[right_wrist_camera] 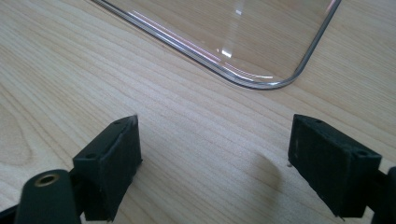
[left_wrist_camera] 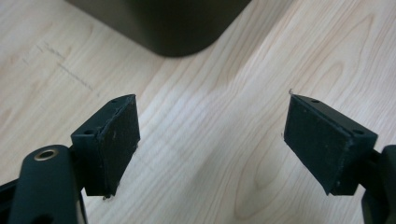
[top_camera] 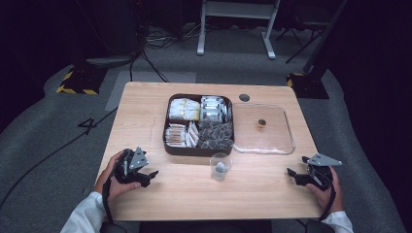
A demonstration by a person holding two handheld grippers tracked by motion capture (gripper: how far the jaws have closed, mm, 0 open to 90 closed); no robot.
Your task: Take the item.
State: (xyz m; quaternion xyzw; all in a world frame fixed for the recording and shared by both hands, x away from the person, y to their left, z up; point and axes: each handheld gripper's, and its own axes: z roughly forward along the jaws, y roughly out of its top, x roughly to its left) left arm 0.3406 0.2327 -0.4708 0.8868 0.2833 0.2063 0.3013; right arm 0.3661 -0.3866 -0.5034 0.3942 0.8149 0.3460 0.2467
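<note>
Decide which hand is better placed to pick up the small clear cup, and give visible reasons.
Probably the left: the left tongs lie nearer the small clear cup, open and pointing toward it; the right tongs sit farther off.

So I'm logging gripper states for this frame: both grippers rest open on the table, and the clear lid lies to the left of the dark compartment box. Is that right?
Not quite. The clear lid lies to the right of the dark compartment box, not the left, as the high view shows. The rest stands: the left gripper and the right gripper both rest open on the table.
</note>
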